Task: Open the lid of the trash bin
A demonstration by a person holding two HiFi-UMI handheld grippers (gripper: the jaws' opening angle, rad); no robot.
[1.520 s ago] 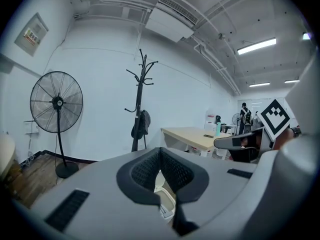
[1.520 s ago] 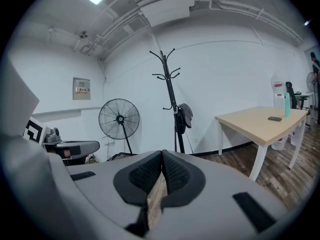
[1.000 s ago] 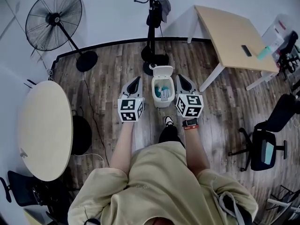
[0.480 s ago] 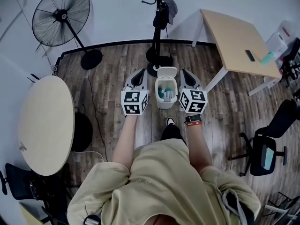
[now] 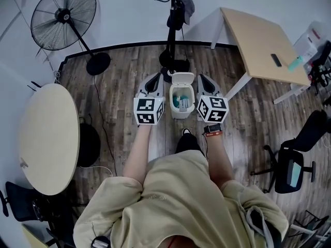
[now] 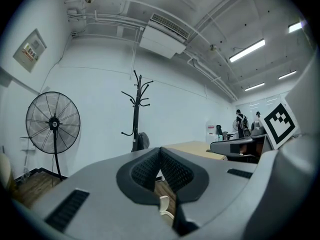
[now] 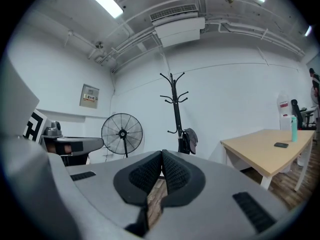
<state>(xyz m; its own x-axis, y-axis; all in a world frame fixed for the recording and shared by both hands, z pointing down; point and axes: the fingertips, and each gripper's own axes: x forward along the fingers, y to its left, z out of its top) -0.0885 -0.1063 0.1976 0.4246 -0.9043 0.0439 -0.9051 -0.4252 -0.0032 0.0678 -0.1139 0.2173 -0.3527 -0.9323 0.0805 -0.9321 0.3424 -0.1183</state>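
Wood floor (image 5: 119, 81) spans the frame's centre, where the trash bin (image 5: 178, 111) stands, lid (image 5: 182, 78) raised, between my left gripper (image 5: 154, 80) and right gripper (image 5: 202, 80), each with its 2 jaws pressed together, empty.

White walls (image 5: 129, 14), wood-plank floor (image 5: 124, 76); standing fan (image 5: 63, 15), coat stand (image 5: 171, 30), round table (image 5: 49, 138), rectangular desk (image 5: 258, 35), probably an office chair (image 5: 289, 169).

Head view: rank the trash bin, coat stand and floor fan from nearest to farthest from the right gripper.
1. Trash bin, immediately left of the right gripper.
2. Coat stand, just beyond the bin.
3. Floor fan, far to the left by the wall.
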